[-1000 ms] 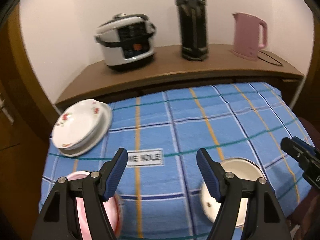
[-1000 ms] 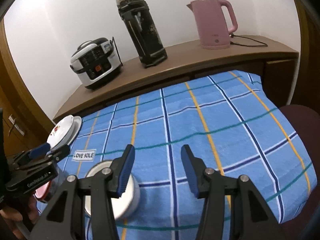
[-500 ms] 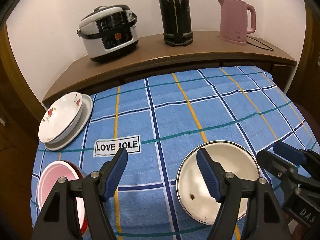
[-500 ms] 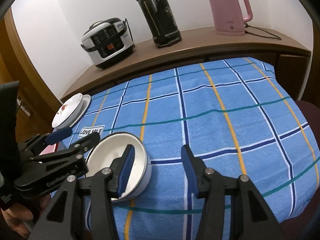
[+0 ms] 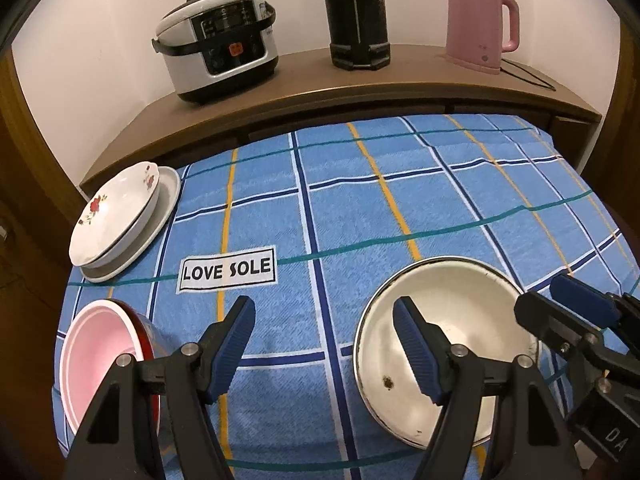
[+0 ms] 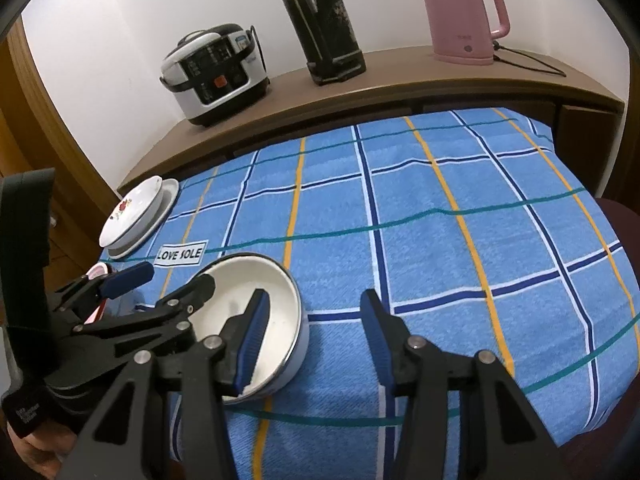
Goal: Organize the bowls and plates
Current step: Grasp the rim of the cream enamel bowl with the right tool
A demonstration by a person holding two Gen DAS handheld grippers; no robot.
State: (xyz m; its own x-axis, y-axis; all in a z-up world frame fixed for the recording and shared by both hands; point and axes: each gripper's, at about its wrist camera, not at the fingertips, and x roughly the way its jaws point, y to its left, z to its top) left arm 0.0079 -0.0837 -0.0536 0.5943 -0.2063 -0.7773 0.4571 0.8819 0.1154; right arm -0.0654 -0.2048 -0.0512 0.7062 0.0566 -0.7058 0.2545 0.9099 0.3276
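Scanning left to right, the left wrist view alone shows the pink bowl [image 5: 100, 356] whole at the near left corner of the blue checked cloth [image 5: 440, 216], below the floral dish [image 5: 114, 212] stacked on a white plate [image 5: 164, 208]; the right wrist view shows only a sliver of that bowl behind the left gripper [image 6: 160, 284]. The left gripper [image 5: 324, 344] is spread wide and holds nothing, its right finger over the white bowl [image 5: 460, 320]. The right gripper [image 6: 310, 324] is likewise spread and empty, its left finger [image 6: 252, 336] hanging over that bowl's inside, contact not discernible.
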